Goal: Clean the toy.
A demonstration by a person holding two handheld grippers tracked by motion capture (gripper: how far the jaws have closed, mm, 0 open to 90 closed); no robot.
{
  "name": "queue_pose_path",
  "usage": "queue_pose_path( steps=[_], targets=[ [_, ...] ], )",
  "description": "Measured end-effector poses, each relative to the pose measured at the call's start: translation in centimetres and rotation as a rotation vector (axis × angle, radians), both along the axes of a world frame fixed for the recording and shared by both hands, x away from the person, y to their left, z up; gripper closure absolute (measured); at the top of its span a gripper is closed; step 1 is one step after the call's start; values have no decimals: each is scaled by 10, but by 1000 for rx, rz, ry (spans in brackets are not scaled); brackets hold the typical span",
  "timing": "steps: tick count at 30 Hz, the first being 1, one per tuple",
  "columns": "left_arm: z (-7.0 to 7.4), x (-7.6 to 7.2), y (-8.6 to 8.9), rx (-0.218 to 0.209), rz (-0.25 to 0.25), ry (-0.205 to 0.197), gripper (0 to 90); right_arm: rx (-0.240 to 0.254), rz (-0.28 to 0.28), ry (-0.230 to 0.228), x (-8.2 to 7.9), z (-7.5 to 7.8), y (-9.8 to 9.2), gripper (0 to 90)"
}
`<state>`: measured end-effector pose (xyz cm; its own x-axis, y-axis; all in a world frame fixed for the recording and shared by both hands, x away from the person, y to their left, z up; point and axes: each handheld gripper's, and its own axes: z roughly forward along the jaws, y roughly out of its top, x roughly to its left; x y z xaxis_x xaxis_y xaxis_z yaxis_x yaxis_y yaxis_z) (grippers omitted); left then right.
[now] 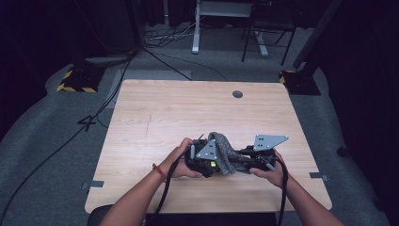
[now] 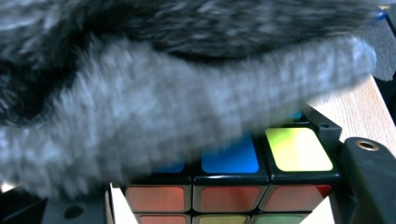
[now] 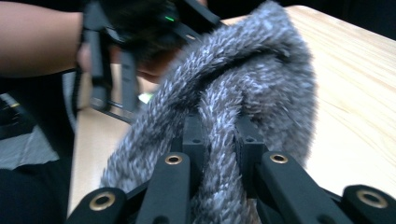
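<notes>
A grey knitted sock point(image 1: 225, 151) is held above the near part of the wooden counter point(image 1: 155, 117), between the two tools. The right hand-held gripper point(image 3: 223, 140) is closed on a bunched fold of its fabric, as the right gripper view shows plainly. The left hand-held gripper point(image 1: 203, 160) is judged closed on a colour-tiled puzzle cube point(image 2: 243, 179): in the left gripper view the cube sits between the black jaws, with the sock draped over its top.

The step in hand is judged to be the drawing of the sock over the cube. For this to go well, the opening should be kept stretched wide, and the fabric led squarely over the cube's corners, where knit is likely to snag. The grip on the cube should be kept firm so that it does not twist.

The rest of the counter carries only a round cable port point(image 1: 237, 94) near its far edge, well apart. The trailing cables point(image 1: 164, 193) hang off the near edge and could catch during a pull. Nothing else stands in the way.
</notes>
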<state>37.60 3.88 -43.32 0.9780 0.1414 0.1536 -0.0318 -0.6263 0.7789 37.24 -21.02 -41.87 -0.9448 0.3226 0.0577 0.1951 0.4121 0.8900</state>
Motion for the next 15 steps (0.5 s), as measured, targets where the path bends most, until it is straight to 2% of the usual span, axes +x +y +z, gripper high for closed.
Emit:
queue_pose_path(
  steps=[1,2,3,4,5,7,9,10,11,14,15],
  targets=[
    [1,0,1,-8,1,-1,332,-7,-13,1,2,-2,-2,790],
    [3,-1,2,-24,2,-12,332,-18,-36,23,6,-6,-4,790],
    [3,-1,2,-24,2,-12,332,-18,-36,23,6,-6,-4,790],
    [4,-1,3,-34,0,-5,332,-55,-45,28,9,-10,-3,790],
    [4,-1,3,-43,0,-7,332,-55,-45,28,9,-10,-3,790],
    [6,-1,4,-54,-1,-14,332,-97,-55,31,11,-15,-1,790],
    [6,-2,4,-58,0,-14,332,-75,-27,63,12,-18,-1,790],
    [6,-2,3,-61,0,-14,331,-75,-20,57,11,-17,1,790],
    [6,-1,4,-68,-3,-5,330,-38,11,61,9,-15,1,790],
    [5,1,5,-66,2,4,329,-13,18,78,10,-15,-1,790],
    [4,1,5,-56,6,2,328,14,24,85,10,-14,-2,791]
  ],
)
